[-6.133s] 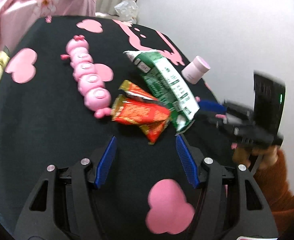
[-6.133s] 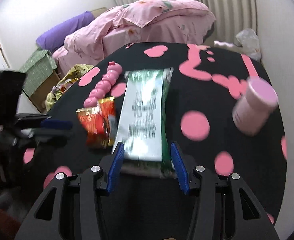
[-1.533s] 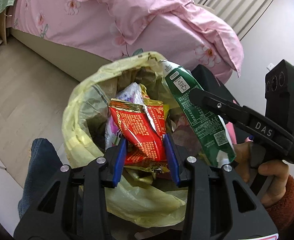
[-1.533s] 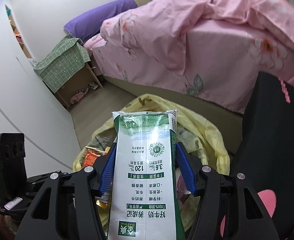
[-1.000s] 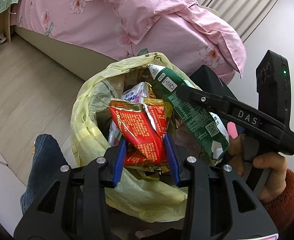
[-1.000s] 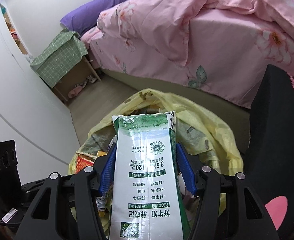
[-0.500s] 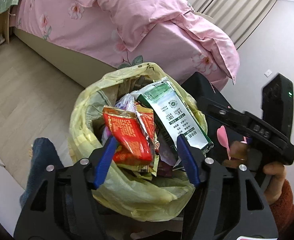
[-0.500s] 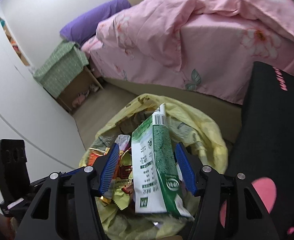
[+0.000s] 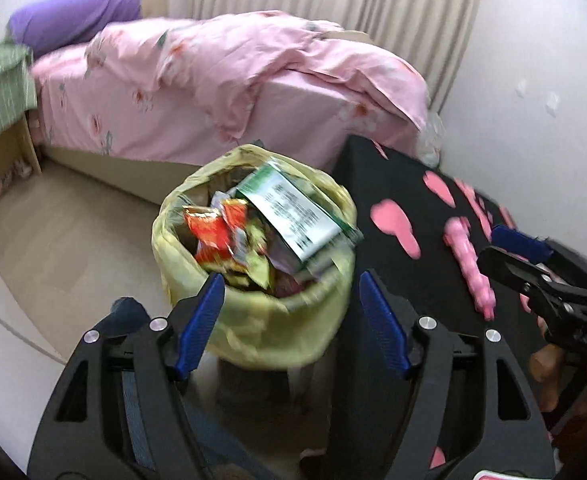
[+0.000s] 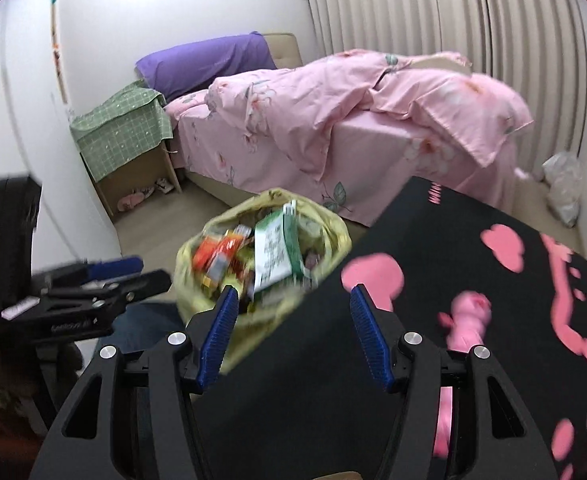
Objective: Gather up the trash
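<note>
A bin lined with a yellow bag [image 9: 249, 320] stands on the floor beside the black table. The green-and-white milk carton [image 9: 293, 212] and the red snack wrappers [image 9: 211, 232] lie on top of the trash in it. They also show in the right wrist view: the bag [image 10: 197, 264], the carton [image 10: 275, 252], the wrappers [image 10: 213, 256]. My left gripper [image 9: 291, 308] is open and empty, above the bin's near side. My right gripper [image 10: 291, 320] is open and empty, over the table's edge next to the bin.
The black table with pink hearts [image 9: 421, 204] [image 10: 433, 248] holds a pink caterpillar toy [image 9: 469, 256] [image 10: 467, 320]. A bed with pink covers [image 10: 353, 120] stands behind the bin. A green-covered bedside stand [image 10: 121, 132] is at the left wall.
Both grippers have let go of the carton and the wrappers, which now lie in the bin. Both have opened wide and pulled up and back, the right one towards the table.
</note>
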`<act>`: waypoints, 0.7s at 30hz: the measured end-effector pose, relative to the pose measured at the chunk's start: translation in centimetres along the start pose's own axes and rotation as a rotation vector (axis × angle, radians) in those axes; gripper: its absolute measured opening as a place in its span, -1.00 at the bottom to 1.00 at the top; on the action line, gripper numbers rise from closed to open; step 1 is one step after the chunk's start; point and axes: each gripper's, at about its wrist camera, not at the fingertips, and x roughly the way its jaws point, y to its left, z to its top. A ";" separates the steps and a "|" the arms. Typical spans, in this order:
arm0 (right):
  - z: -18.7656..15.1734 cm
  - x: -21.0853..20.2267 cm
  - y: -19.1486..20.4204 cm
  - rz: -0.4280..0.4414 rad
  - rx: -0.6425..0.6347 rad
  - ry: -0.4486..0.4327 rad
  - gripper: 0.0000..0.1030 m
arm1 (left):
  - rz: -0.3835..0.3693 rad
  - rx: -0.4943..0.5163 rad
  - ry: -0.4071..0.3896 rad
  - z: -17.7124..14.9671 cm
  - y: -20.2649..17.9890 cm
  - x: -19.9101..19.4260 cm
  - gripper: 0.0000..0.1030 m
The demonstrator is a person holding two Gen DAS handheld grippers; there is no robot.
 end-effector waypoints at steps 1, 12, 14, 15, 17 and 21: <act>-1.2 -1.5 0.4 -0.022 -0.013 -0.003 0.07 | 0.005 0.026 -0.008 -0.6 -1.1 -1.0 0.29; -8.0 -10.5 1.2 -0.132 0.087 -0.071 0.07 | 0.137 0.089 -0.106 -4.1 -6.9 -8.5 0.29; -8.5 -11.2 1.1 -0.132 0.110 -0.075 0.07 | 0.161 0.080 -0.102 -4.5 -7.1 -9.3 0.29; -8.8 -11.6 1.2 -0.128 0.111 -0.079 0.07 | 0.167 0.074 -0.100 -4.7 -7.0 -9.6 0.29; -9.2 -12.2 1.5 -0.135 0.096 -0.091 0.07 | 0.176 0.069 -0.092 -5.0 -6.9 -10.0 0.29; -9.8 -12.8 1.9 -0.114 0.096 -0.104 0.07 | 0.185 0.077 -0.104 -5.2 -7.0 -10.7 0.29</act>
